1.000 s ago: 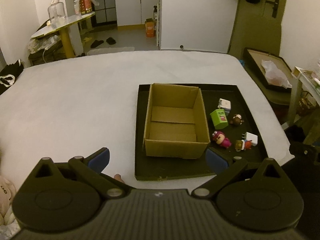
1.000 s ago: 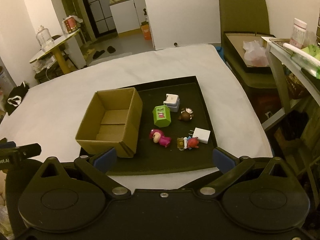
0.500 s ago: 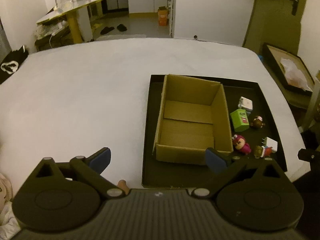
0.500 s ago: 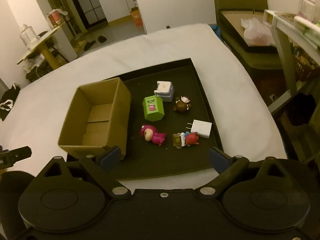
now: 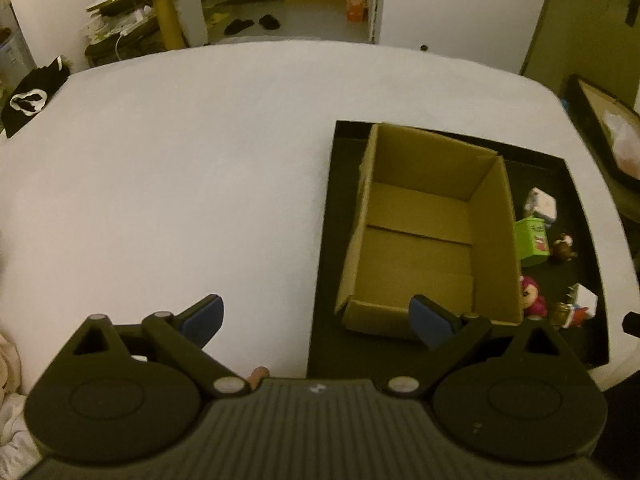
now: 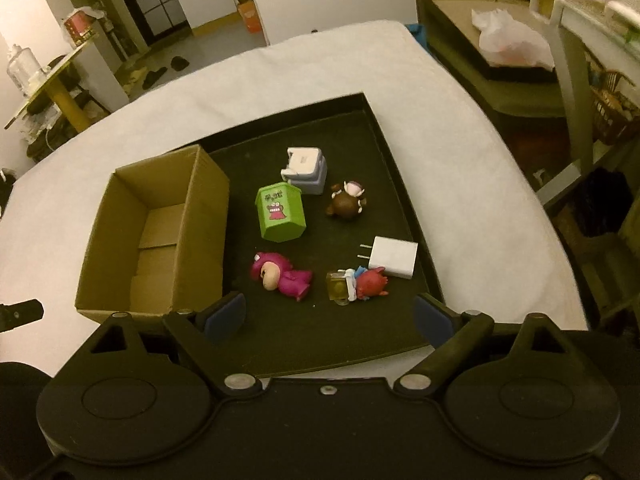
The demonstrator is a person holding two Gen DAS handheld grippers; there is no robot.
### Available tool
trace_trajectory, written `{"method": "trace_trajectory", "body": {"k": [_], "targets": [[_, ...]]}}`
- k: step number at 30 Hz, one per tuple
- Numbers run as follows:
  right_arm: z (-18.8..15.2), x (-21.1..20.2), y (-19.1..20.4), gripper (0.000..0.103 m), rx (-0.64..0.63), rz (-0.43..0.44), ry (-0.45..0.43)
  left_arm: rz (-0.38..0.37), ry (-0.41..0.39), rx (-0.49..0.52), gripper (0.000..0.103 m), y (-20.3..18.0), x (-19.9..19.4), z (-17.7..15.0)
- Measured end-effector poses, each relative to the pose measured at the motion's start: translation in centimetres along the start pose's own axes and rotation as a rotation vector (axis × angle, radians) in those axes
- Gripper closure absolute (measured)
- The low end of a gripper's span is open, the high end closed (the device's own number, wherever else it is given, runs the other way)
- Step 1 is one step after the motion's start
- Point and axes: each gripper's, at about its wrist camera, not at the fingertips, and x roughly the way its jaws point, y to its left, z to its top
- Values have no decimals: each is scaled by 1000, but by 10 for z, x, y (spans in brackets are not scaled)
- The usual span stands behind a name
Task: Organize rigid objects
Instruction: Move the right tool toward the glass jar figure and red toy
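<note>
An open cardboard box [image 6: 156, 236] [image 5: 432, 236] stands empty on the left part of a black tray [image 6: 384, 152] [image 5: 324, 280]. To its right on the tray lie a green box toy [image 6: 282, 212], a white and grey block [image 6: 306, 168], a brown figure [image 6: 347, 202], a pink figure [image 6: 282, 276], a red figure [image 6: 360, 284] and a white plug charger [image 6: 394, 258]. My right gripper [image 6: 330, 320] is open and empty above the tray's near edge, close to the pink and red figures. My left gripper [image 5: 316, 320] is open and empty, left of the box's near corner.
The tray sits on a white bed [image 5: 180, 160]. A side table [image 6: 520, 64] with a white plastic bag stands to the right of the bed. A yellow-legged table [image 5: 160, 4] and a doorway lie beyond the far edge.
Both grippers have moved forward and lower toward the tray, so the box and toys look larger. Both stay open. Nothing on the tray has moved.
</note>
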Motion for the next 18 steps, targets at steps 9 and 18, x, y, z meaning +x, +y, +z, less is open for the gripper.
{"method": "trace_trajectory", "body": {"k": [9,18], "targets": [[-2,34,0,26,14,-20,21,35,42,1,14,-1,24,9],[-6,70,4,29,-7,-66,44,42,96,15,31,-10,49,17]]}}
